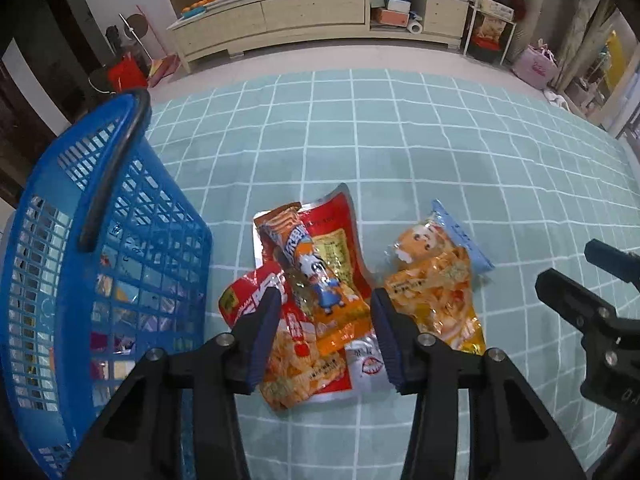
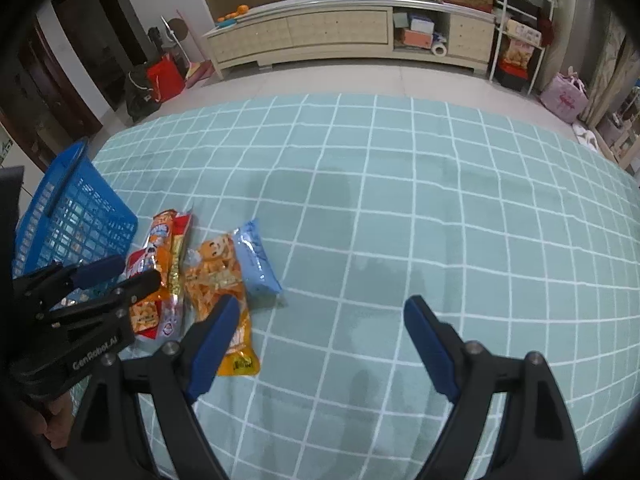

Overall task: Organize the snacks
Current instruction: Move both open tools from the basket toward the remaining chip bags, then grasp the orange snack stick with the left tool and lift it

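Note:
A pile of snack packets lies on the teal checked cloth. An orange cartoon-cow packet [image 1: 320, 280] lies on top of a red packet [image 1: 312, 352]. An orange chips packet [image 1: 436, 288] lies to the right, over a light blue packet [image 2: 256, 264]. My left gripper [image 1: 324, 300] is open, its fingers on either side of the cartoon-cow packet, just above it. My right gripper [image 2: 320, 308] is open and empty over bare cloth, right of the pile. The blue basket [image 1: 80, 260] stands at the left and holds several snacks.
A long low cabinet [image 2: 340, 32] stands at the back wall, with shelves and boxes [image 2: 520, 40] at its right. Bags [image 2: 160, 76] sit on the floor at the back left. The cloth [image 2: 440, 200] spreads wide to the right.

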Tool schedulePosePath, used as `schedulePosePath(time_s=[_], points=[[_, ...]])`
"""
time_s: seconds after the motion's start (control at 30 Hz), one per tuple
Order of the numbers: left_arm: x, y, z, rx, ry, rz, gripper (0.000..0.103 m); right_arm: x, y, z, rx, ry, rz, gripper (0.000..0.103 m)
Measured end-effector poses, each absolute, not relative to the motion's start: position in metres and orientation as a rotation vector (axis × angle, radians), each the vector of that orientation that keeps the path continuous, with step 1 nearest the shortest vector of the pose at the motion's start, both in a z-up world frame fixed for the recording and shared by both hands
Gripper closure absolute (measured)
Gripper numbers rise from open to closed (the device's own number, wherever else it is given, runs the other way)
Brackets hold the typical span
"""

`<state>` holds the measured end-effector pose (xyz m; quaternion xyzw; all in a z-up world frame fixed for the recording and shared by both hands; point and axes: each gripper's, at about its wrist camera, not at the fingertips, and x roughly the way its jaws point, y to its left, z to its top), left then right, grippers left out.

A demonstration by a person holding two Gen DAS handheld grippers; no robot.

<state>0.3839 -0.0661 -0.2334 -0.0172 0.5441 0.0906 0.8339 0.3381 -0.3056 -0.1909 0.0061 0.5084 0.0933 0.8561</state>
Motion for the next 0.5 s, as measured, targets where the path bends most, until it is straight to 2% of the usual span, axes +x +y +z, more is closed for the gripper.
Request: schedulePosePath(time_s=[0.1,0.13,0.3,0.5], points=[[0.392,-0.056,-0.242,-0.077,1.169,0.198,0.062,0.337,-0.308,-0.193,0.029,1.064,0.192,0.016],[0.394,-0.054,-0.244,-0.085,1.176,0.198,0.070,0.336,-0.308,-0.193,0.032,1.063,0.192,0.016],[0.400,-0.052,-0.256,-0.036,1.206,0.171,0.088,0.331,-0.310,-0.193,0.052,1.058,0.208,0.016],[0.376,-0.060,-0.237,0.009,1.133,0.087,0.092,0.325,-0.308,-0.194,0.082,1.067,0.227,0.016]])
